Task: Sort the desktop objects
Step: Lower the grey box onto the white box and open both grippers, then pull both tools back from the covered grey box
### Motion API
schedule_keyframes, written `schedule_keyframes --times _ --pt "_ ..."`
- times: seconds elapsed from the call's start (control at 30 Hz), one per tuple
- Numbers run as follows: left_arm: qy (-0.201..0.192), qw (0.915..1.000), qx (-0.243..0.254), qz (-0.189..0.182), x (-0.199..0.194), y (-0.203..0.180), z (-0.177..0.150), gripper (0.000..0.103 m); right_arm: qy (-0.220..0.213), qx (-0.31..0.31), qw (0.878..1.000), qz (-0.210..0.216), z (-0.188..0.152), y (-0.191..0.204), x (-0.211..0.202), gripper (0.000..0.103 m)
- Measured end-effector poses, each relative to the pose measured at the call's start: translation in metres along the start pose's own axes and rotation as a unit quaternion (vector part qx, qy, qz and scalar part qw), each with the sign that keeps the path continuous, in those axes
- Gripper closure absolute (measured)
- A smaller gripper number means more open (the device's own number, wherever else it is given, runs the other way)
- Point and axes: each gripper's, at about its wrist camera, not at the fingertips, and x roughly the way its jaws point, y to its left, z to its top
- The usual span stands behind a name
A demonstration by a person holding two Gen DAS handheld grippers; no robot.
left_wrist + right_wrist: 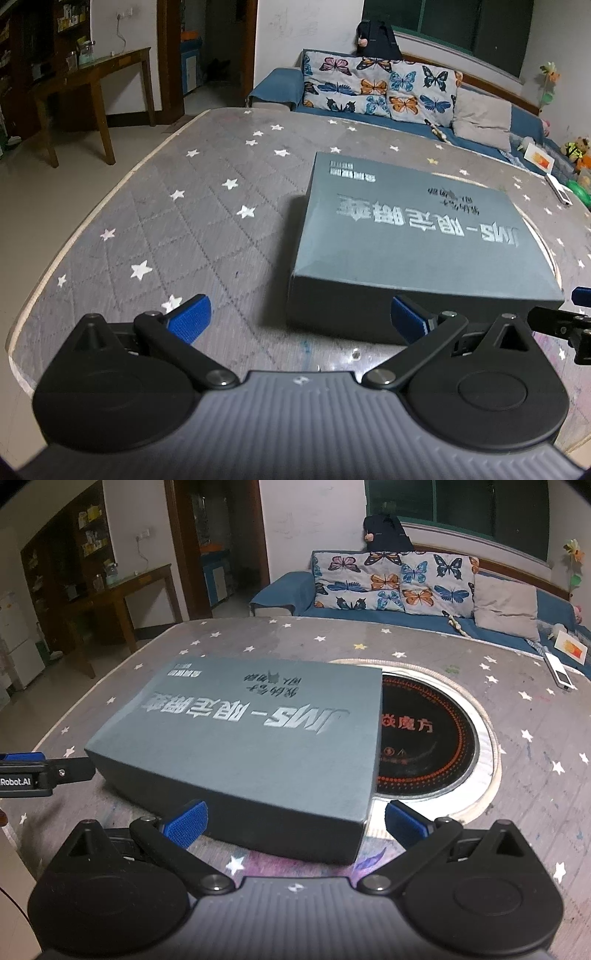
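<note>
Grey box [251, 746] flat on table [147, 229], just ahead of both wide-open, empty jaws.

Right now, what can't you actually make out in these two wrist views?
- Round cooktop: its left part is hidden under the grey box in the right wrist view.
- Box contents: lid closed in both views.
- Small white device: too small to identify.
- Box's far side: hidden in both views.
</note>
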Motion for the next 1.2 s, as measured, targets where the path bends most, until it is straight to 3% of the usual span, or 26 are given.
schedule_keyframes --times 1.2 --pt "0.021 0.9997 0.012 -0.002 -0.009 -0.019 -0.032 0.000 0.023 -0.004 0.999 0.023 -0.043 0.021 -0.005 0.000"
